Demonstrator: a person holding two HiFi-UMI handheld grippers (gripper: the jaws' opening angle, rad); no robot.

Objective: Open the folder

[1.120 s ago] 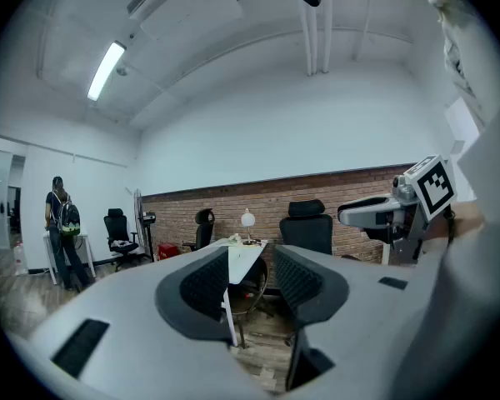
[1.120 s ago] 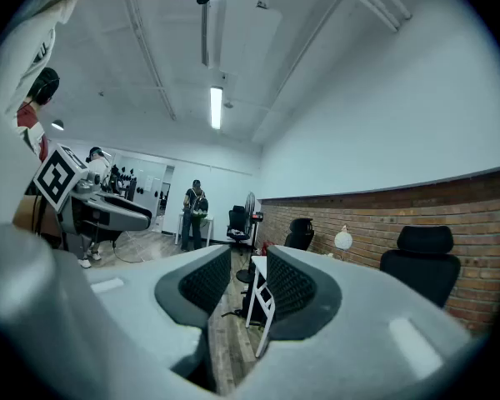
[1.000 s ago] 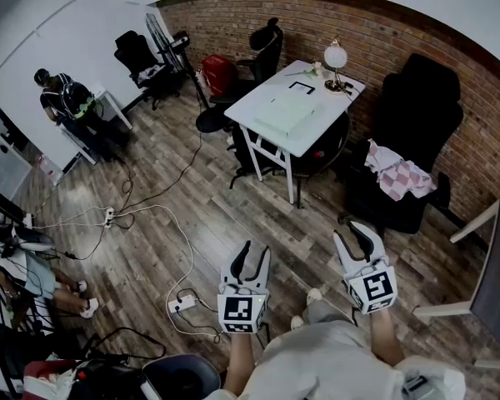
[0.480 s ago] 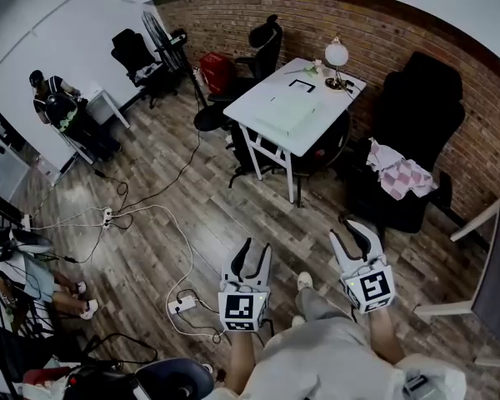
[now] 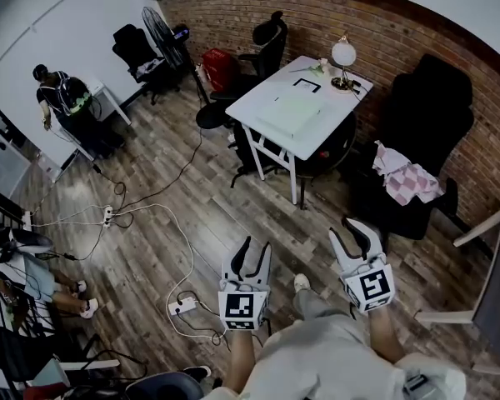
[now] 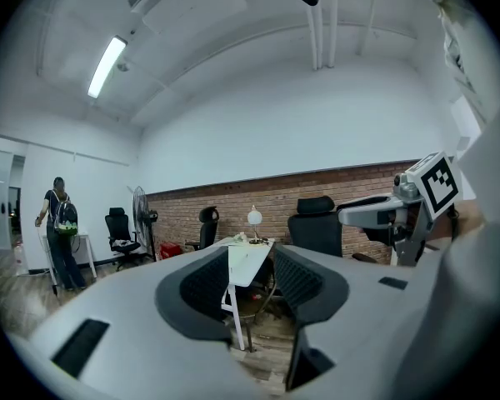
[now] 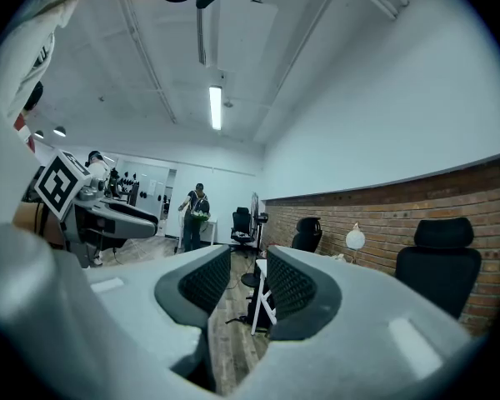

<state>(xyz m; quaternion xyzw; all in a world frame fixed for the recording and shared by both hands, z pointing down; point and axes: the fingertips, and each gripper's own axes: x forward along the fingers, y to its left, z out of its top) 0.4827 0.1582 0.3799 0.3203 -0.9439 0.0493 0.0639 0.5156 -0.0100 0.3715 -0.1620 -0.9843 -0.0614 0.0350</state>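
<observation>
A pale green folder (image 5: 293, 111) lies flat and closed on the white table (image 5: 262, 98) far ahead by the brick wall. My left gripper (image 5: 253, 250) and right gripper (image 5: 354, 232) are held side by side over the wooden floor, well short of the table. Each is open with nothing between its fingers. In the left gripper view the left gripper (image 6: 250, 265) frames the distant table (image 6: 243, 258), and the right gripper (image 6: 400, 211) shows to the side. The right gripper (image 7: 248, 277) also looks along the floor toward the table's legs (image 7: 262, 307).
A globe lamp (image 5: 343, 54) and a black-edged sheet (image 5: 304, 86) share the table. Black office chairs (image 5: 265, 44) stand around it, one with a checkered cloth (image 5: 408, 177). Cables and a power strip (image 5: 183, 304) cross the floor. A person (image 5: 62, 98) stands at back left near a fan (image 5: 158, 27).
Both grippers have stayed open and side by side while the carrier steps forward. A foot has come forward between them. The person at back left has shifted.
</observation>
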